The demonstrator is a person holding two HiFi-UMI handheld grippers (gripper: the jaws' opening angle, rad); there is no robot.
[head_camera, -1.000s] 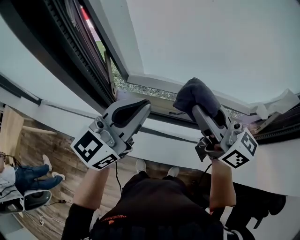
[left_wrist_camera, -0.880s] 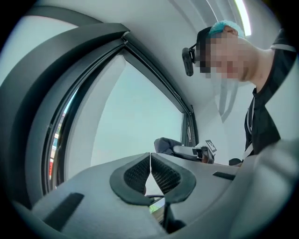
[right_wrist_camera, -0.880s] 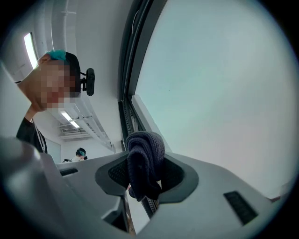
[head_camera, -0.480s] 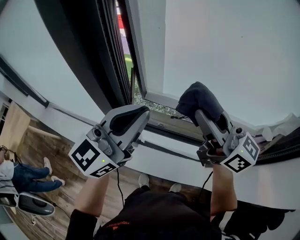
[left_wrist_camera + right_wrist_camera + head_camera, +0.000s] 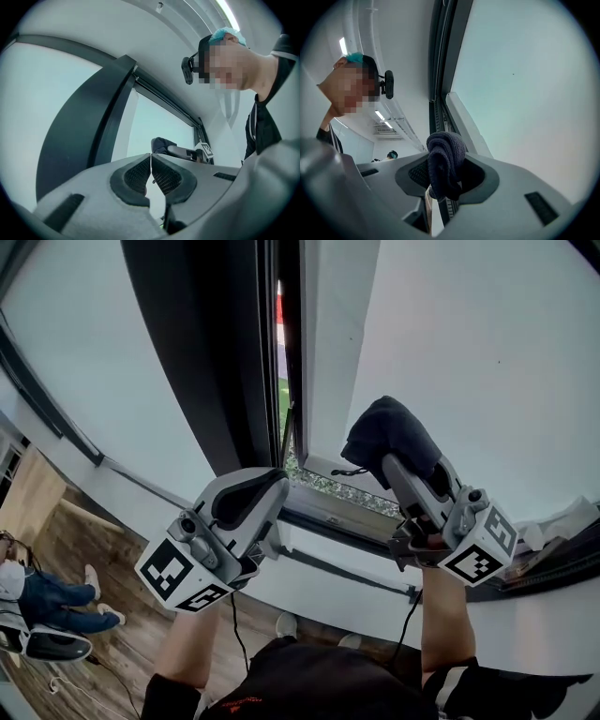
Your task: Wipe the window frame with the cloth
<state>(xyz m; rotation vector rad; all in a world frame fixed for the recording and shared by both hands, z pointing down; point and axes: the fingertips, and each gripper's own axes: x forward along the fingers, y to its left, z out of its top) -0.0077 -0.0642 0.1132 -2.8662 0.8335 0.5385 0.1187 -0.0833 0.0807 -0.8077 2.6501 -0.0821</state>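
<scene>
A dark blue-grey cloth (image 5: 386,435) is bunched at the tip of my right gripper (image 5: 398,457), which is shut on it and held up against the pale window pane, just right of the white upright frame (image 5: 323,343). In the right gripper view the cloth (image 5: 446,164) fills the gap between the jaws, with the dark frame rail (image 5: 440,56) above it. My left gripper (image 5: 272,486) sits lower left, near the bottom frame rail (image 5: 328,512). Its jaws meet with nothing between them (image 5: 151,174). The cloth (image 5: 161,144) shows beyond them.
A dark sliding frame (image 5: 206,352) stands left of the narrow window gap. A white crumpled paper (image 5: 562,512) lies on the sill at right. Below are a wooden floor (image 5: 84,615), a seated person's legs (image 5: 52,601) and a trailing cable (image 5: 234,624).
Both grippers have risen along the window. The right gripper has carried the cloth from the bottom rail up beside the upright frame. The left gripper stayed shut.
</scene>
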